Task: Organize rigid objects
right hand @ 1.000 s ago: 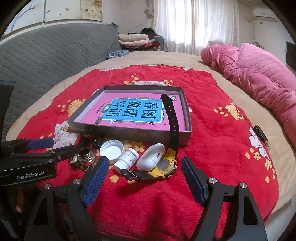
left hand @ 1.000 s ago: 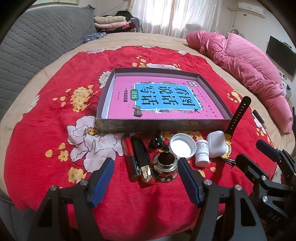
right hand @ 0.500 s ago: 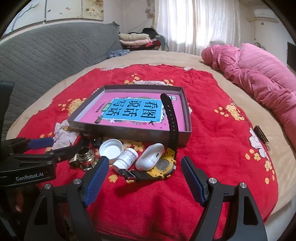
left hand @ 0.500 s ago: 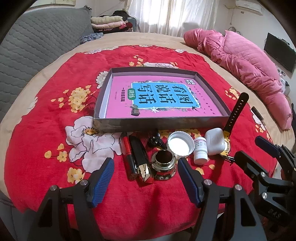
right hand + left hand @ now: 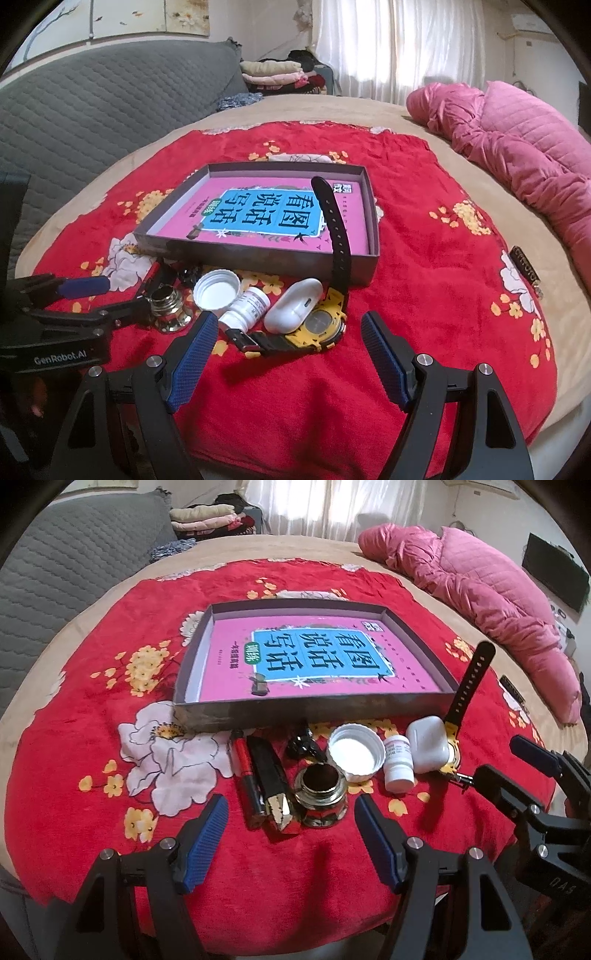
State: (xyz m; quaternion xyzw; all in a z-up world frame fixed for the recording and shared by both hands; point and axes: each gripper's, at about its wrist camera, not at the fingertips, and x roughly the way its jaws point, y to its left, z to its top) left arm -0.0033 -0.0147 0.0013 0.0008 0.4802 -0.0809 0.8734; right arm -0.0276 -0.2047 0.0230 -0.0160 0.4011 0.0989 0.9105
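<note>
Both my grippers hang wide apart near the bed's front edge: left gripper (image 5: 291, 834) just short of the glass jar (image 5: 320, 796), right gripper (image 5: 286, 354) before the watch (image 5: 320, 326).

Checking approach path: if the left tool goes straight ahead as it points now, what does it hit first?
Likely the small glass jar, centred between the open left tool fingers; the gold-tipped black tube lies just beside it. Depth is uncertain.

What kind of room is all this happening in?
Most likely a bedroom at home. The small items lie on a red floral blanket spread over a bed, with a pink quilt bunched at one side, folded clothes stacked farther back and a curtained window behind.
</note>
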